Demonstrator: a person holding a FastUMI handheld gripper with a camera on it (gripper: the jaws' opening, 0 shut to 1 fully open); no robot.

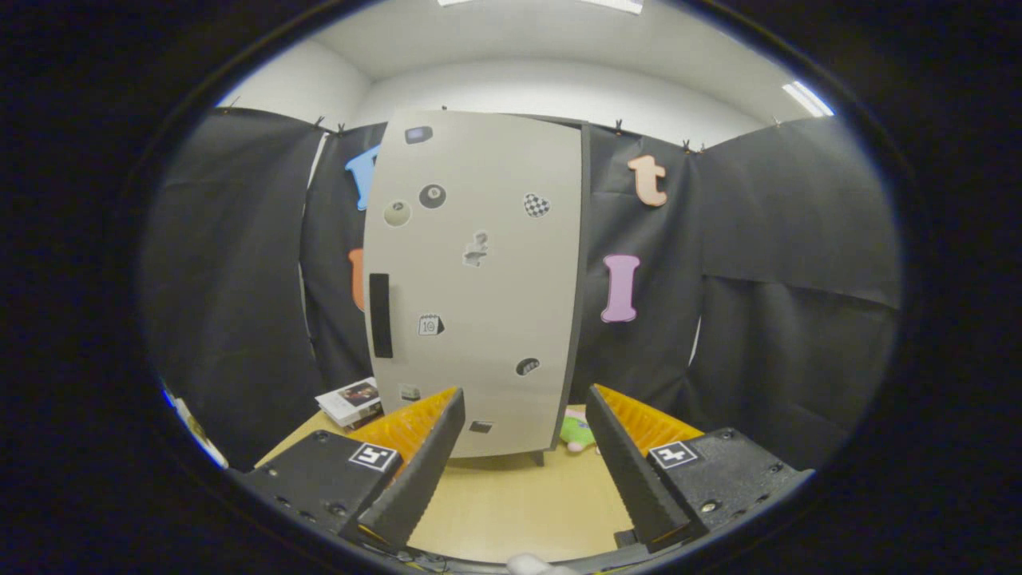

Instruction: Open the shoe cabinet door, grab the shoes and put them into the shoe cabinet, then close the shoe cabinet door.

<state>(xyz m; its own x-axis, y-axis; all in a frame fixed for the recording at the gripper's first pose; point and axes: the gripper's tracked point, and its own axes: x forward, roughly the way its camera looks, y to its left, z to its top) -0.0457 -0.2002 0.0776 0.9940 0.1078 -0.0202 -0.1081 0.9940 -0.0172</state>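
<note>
While I hold the gripper (523, 415) level above a light wooden table (511, 499), its two fingers stand wide apart with nothing between them. Going from left to right: a small stack of books or booklets (351, 402) lies on the table just beyond the left finger (423, 459), against the black cloth wall. Next comes the shoe cabinet (479, 287), standing upright straight ahead of the fingers, beyond their tips. Its pale door (495, 239) is closed and faces me, dotted with small stickers. A dark vertical handle (381, 315) sits near the door's left edge, about halfway up. The cabinet's dark side panel (581, 263) shows along its right edge. At the cabinet's foot, just to its right and close to the right finger (619, 455), lies a small green soft toy (576, 434), partly hidden. I see no shoes from here.
</note>
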